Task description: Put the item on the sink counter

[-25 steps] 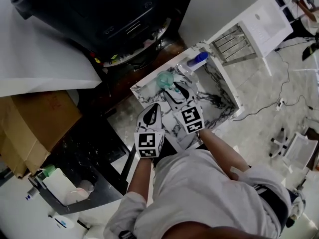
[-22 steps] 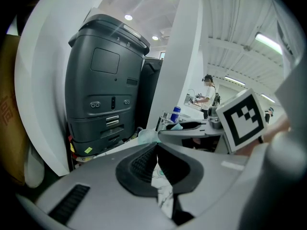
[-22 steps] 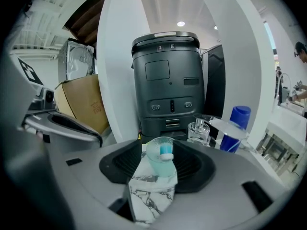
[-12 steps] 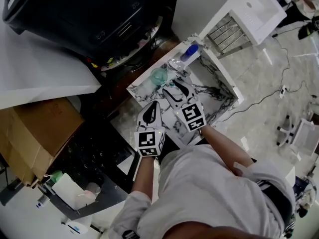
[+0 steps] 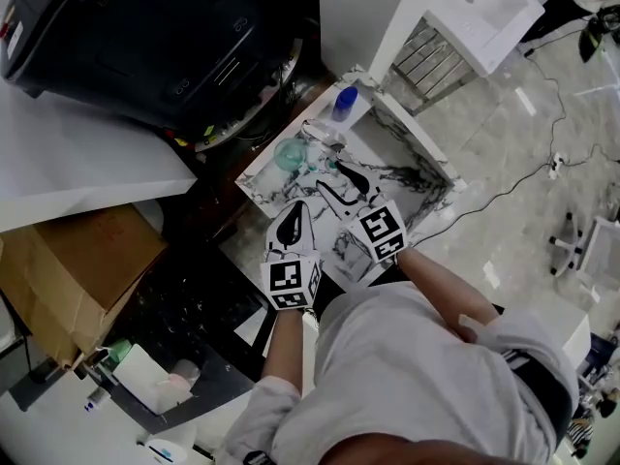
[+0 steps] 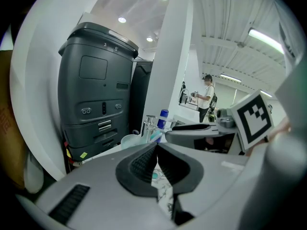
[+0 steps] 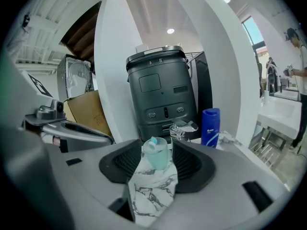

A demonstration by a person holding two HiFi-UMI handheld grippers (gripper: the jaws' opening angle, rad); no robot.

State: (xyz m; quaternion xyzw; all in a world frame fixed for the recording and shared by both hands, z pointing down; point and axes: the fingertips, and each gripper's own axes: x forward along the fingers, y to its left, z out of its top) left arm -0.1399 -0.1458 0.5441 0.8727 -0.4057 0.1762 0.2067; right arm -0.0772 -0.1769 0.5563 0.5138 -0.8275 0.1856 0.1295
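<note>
A translucent teal cup (image 5: 289, 153) stands on the marble sink counter (image 5: 402, 180) next to a chrome faucet (image 5: 323, 134) and a blue bottle (image 5: 343, 103). My right gripper (image 5: 329, 174) hovers over the counter, open and empty, with its tips a short way from the cup. In the right gripper view the cup (image 7: 157, 156) shows beyond the gap of the right gripper (image 7: 157, 151), with something pale standing in it. My left gripper (image 5: 298, 206) is shut on nothing at the counter's near left edge. The left gripper (image 6: 156, 147) faces the cup (image 6: 130, 140).
A big black machine (image 5: 165, 37) stands behind the counter, with a cardboard box (image 5: 68, 269) at the left. A white sink unit (image 5: 475, 13) is at the far right. Cables (image 5: 542, 177) lie on the tiled floor. A person (image 6: 207, 92) stands far off.
The head view has swung a little, so the counter sits further left in the picture. Both grippers hold much the same places over the counter.
</note>
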